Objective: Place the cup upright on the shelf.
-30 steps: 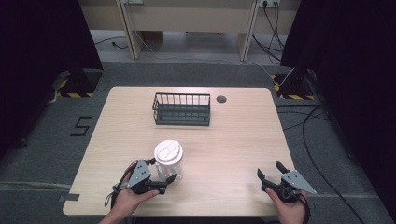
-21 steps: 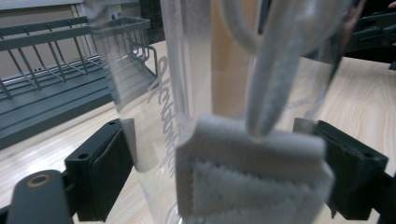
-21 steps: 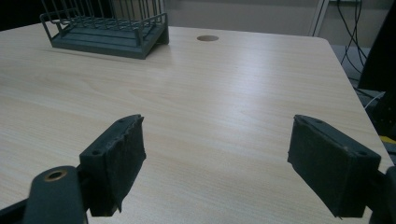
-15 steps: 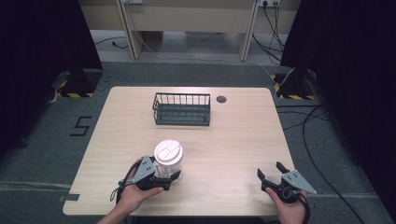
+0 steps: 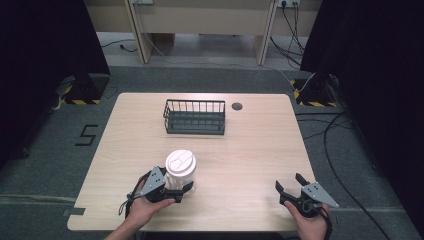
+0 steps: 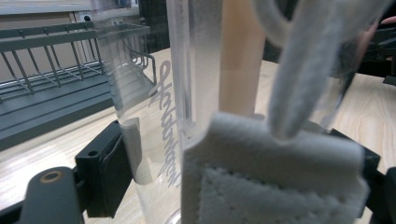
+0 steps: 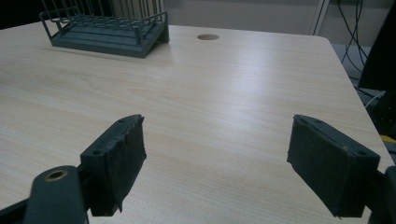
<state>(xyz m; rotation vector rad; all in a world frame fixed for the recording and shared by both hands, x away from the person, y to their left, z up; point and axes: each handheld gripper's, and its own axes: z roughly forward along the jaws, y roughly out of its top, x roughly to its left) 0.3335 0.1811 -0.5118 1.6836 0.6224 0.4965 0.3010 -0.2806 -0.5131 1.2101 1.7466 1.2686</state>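
Down near the front edge of the pale wooden table [image 5: 260, 145], left of centre, stands a clear plastic tumbler with a white lid [image 5: 180, 170], upright. From the high view only its lid and pale body are plain; the left gripper view adds a transparent wall with cursive lettering [image 6: 170, 126], a grey fabric strap [image 6: 299, 84] hanging down it, and a grey stitched fabric patch [image 6: 275, 182] at its base. The left gripper [image 5: 167, 187] pinches the tumbler, one black pad [image 6: 109, 172] pressed to its side. The right gripper [image 5: 295, 186] sits well apart at the front right corner, jaws spread wide over bare wood, holding nothing. Farther back, a dark wire basket with a solid base [image 5: 194, 116] rests near centre, a round cable hole [image 5: 237, 106] just beside it on the right.
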